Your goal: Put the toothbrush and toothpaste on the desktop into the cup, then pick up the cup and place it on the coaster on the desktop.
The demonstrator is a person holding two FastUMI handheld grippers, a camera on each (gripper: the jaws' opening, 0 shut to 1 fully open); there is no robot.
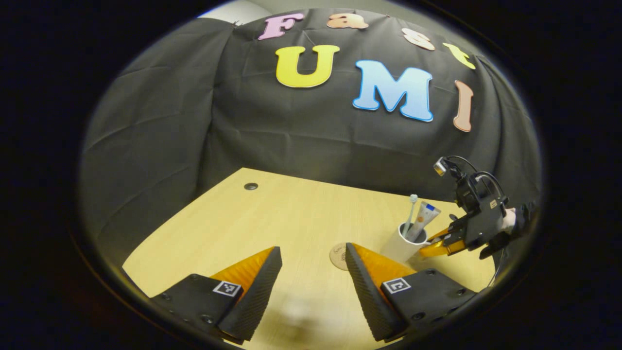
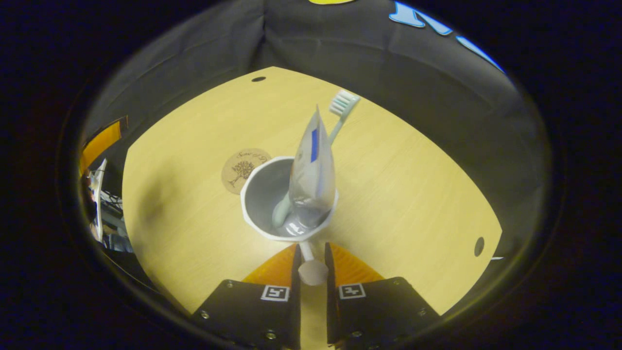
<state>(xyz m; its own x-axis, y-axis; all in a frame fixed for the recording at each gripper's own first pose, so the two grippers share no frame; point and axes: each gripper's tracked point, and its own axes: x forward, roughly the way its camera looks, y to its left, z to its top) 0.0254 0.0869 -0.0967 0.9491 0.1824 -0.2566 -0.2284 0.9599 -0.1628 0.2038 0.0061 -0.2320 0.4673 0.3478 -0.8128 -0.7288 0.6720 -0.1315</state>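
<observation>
A white cup (image 2: 260, 194) stands to the right of a round wooden coaster (image 2: 245, 169) on the light wood table (image 2: 398, 184). A toothpaste tube (image 2: 313, 170) and a pale toothbrush (image 2: 342, 109) stand upright inside the cup. My right gripper (image 2: 312, 249) is shut on the cup's white handle. Whether the cup rests on the table or hangs just above it, I cannot tell. In the left gripper view the cup (image 1: 401, 245), toothbrush (image 1: 412, 209) and toothpaste (image 1: 425, 216) are at the right, with the right gripper (image 1: 432, 248) at the cup's side. My left gripper (image 1: 313, 249) is open and holds nothing; one finger partly hides the coaster (image 1: 338, 255).
Small dark holes mark the table at a far corner (image 1: 250, 186) and near the right edge (image 2: 478, 246). The black cloth wall (image 1: 291, 126) closes the back and left sides. A gloved hand (image 1: 515, 223) holds the right gripper.
</observation>
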